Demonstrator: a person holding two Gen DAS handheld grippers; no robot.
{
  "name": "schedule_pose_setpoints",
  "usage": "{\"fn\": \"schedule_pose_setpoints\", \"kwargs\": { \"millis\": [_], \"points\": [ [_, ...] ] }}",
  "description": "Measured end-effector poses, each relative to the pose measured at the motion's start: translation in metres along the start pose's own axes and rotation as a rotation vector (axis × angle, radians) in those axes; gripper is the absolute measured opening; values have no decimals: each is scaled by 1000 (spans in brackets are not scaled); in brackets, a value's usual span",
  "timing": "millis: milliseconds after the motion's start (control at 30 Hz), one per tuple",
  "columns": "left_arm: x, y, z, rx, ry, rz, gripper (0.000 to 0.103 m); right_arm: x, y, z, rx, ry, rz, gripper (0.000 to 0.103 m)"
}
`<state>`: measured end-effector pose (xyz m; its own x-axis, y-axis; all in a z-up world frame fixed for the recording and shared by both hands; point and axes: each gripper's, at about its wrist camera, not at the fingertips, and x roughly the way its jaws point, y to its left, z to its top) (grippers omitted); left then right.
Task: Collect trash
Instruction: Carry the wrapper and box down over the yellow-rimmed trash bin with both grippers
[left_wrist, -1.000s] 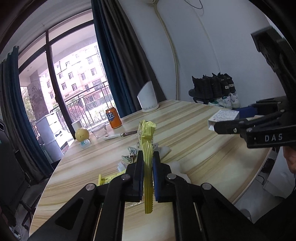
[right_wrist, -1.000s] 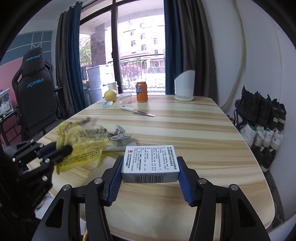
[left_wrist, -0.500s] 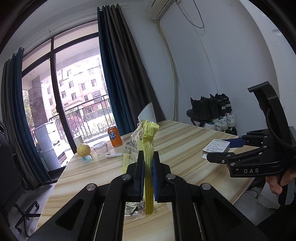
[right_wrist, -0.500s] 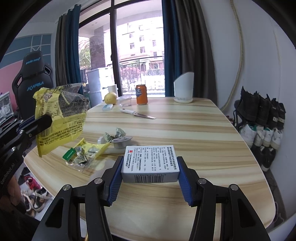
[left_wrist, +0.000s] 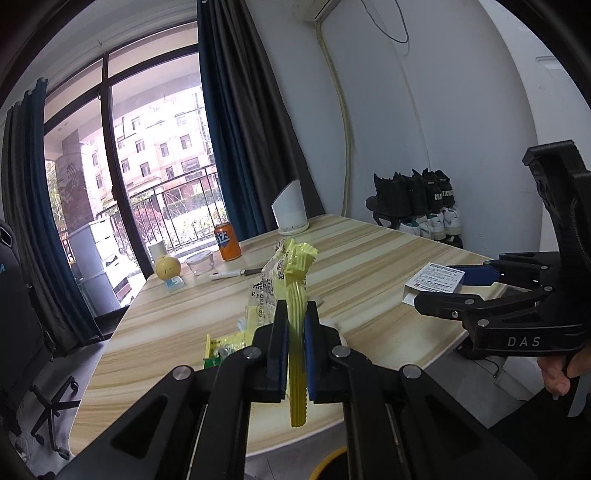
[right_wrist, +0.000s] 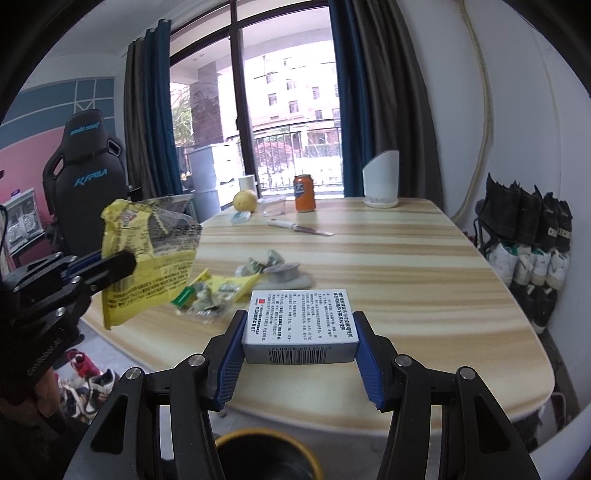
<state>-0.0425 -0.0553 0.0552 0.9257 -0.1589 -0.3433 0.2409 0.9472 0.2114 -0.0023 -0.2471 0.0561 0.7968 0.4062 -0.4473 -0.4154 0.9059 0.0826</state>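
Left hand-held gripper (left_wrist: 295, 354) is clamped tight on a crinkly yellow plastic snack wrapper (left_wrist: 291, 291), which stands edge-on between the blue pads, long axis running up and away from the jaws, lifted clear of the pale striped wooden tabletop (left_wrist: 369, 258). Right hand-held gripper (right_wrist: 301, 350) is about half open and squeezing a small white cardboard medicine box with a barcode (right_wrist: 301, 325) by its short ends, the box lying flat and crosswise, also off the table.

Key bit for the next move: a round black bin with a yellow rim (right_wrist: 264, 458) sits right below and just this side of the right gripper, under the near edge of the table. So the box looks nearly over the opening, and the right hand seems the closer one; the wrapper hangs off to the left of it.

More scraps (right_wrist: 218, 291) remain on the table, mid-left. Further back are an orange soda can (right_wrist: 304, 194), a knife (right_wrist: 299, 227) and a yellow fruit (right_wrist: 245, 200). Beyond that are balcony doors, blue curtains, and shoes by the wall.
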Motion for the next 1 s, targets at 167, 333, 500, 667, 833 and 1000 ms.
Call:
{"fn": "schedule_pose_setpoints", "kwargs": {
  "millis": [167, 333, 500, 667, 833, 1000],
  "points": [
    [-14, -4, -17, -33, 57, -4, 3, -21, 18, -30, -21, 28, 23, 54],
    [-25, -11, -35, -88, 98, -25, 3, -29, 26, -59, -7, 87, 52, 54],
    [-23, -19, -51, -127, 147, -47, 3, -23, 27, -78, 34, 142, 58, 54],
    [-27, -23, -61, -140, 163, -60, 3, -17, 34, -90, 27, 173, 53, 54],
    [-37, -23, -68, -162, 159, -73, 3, -12, 38, -98, 23, 197, 54, 54],
    [-50, -26, -69, -156, 137, -78, 3, -8, 41, -104, 24, 212, 58, 54]
  ]
}}
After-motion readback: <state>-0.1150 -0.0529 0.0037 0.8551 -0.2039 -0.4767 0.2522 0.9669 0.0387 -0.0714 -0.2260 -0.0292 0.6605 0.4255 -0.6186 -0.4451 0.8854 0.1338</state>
